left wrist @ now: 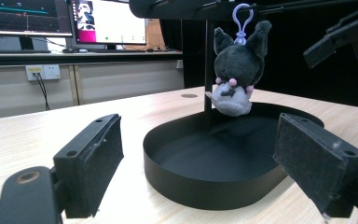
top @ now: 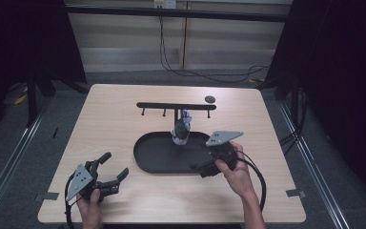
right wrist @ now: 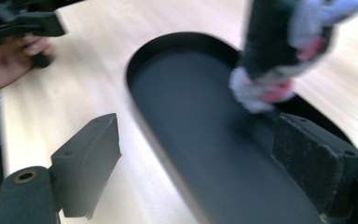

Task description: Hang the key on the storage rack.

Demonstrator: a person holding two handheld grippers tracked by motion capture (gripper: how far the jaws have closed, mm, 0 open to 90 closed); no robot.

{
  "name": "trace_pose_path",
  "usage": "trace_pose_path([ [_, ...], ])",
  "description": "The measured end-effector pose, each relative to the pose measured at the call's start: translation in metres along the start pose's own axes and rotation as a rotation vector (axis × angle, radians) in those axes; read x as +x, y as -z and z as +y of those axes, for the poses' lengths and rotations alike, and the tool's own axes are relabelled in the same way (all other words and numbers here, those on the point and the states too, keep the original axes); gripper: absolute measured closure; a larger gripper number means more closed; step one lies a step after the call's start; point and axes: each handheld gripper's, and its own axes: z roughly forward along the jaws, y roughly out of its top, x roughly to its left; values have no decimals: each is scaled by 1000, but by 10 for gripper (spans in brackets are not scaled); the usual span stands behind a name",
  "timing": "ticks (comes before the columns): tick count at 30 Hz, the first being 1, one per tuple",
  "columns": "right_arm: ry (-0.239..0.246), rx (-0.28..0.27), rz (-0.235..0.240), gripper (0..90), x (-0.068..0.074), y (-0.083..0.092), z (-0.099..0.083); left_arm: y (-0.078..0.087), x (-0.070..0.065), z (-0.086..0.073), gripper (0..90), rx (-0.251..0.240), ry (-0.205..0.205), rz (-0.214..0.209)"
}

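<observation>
Progress looks early: small dark grey plush keychain toy hangs from black metal rack above black oval tray. Right claw, spread, nears it; left claw, spread, waits on light wooden table.

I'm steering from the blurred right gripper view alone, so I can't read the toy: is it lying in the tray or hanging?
Observer: Hanging. The plush toy dangles by a purple clip from the black rack, above the black tray.
Operator: Is my own gripper open?
Observer: Yes, the right gripper is open, at the tray's right end in the high view.
Operator: And the other gripper?
Observer: The left gripper is open too, on the table left of the tray, holding nothing.
</observation>
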Motion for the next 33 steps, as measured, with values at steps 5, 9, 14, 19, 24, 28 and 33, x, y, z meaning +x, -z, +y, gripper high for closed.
trace_pose_path([
  [5, -23, -71, -96, 150, 4, -3, -29, 0, 0, 0, 153, 0, 0, 0],
  [9, -56, -131, -190, 148, 4, -6, -52, 0, 0, 0, 153, 0, 0, 0],
  [14, -108, -271, -293, 142, 6, -7, -80, 0, 0, 0, 153, 0, 0, 0],
  [19, -149, -368, -414, 142, 7, -8, -100, 0, 0, 0, 153, 0, 0, 0],
  [24, -138, -474, -494, 139, 9, -8, -111, 0, 0, 0, 152, 0, 0, 0],
  [28, -123, -537, -500, 138, 12, -5, -115, 0, 0, 0, 153, 0, -1, 0],
  [33, -131, -636, -516, 136, 14, 1, -123, 0, 0, 0, 153, 0, 0, 0],
])
